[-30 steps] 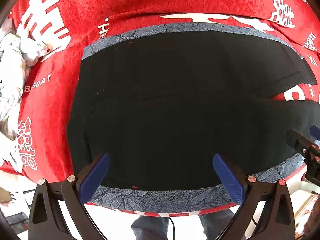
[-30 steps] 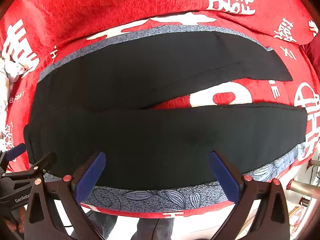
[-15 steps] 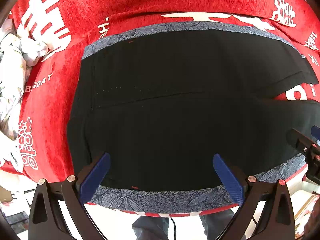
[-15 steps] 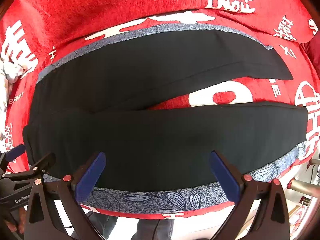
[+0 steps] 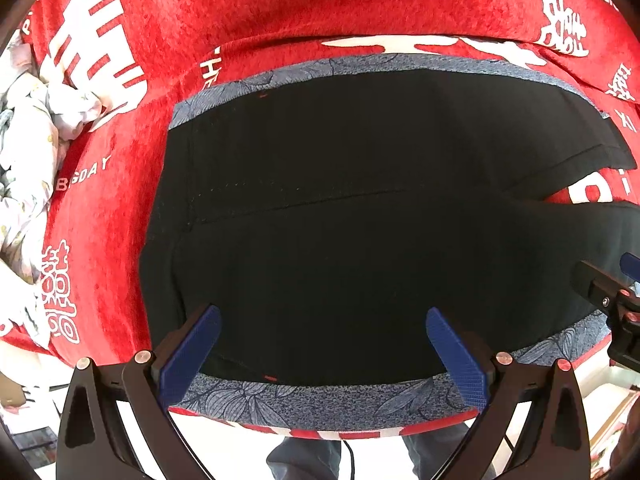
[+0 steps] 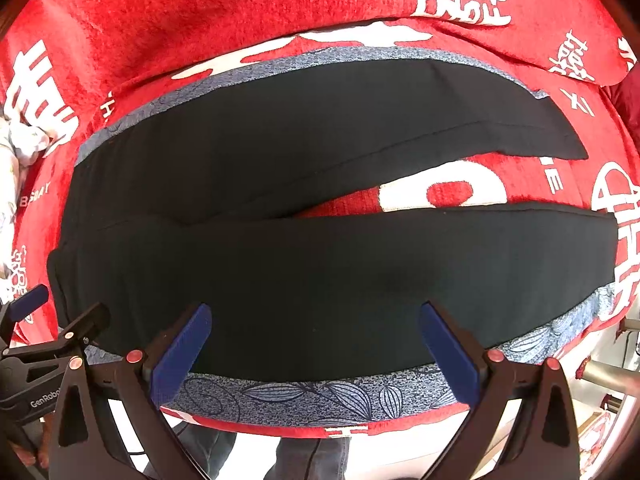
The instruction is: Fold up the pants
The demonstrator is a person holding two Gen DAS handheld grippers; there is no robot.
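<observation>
Work surface: red plush cloth (image 5: 280, 12) with large white characters and lettering, covering the whole top. On it a grey-blue leaf-print mat (image 6: 320, 400), its near edge at the table's front, its far edge showing past the garment. Black pants (image 5: 340, 240) lie flat on the mat, waistband to the left, legs running right. In the right wrist view the two legs (image 6: 360, 272) splay apart toward the cuffs, a wedge of red cloth with white print exposed between them; the far leg ends in a slanted cuff, the near leg reaches further right. Crumpled white floral fabric (image 5: 28, 152) sits at the left edge of the cloth, well apart from the pants. Left gripper (image 5: 320, 344): jaws spread wide, blue pads (image 5: 188, 352) empty, hovering over the near edge of the seat area. Right gripper (image 6: 316, 344): likewise spread wide, nothing between the pads, above the near leg's lower edge. Each gripper shows at the margin of the other's view. Person's dark trouser legs (image 6: 312, 456) visible below the table edge.
</observation>
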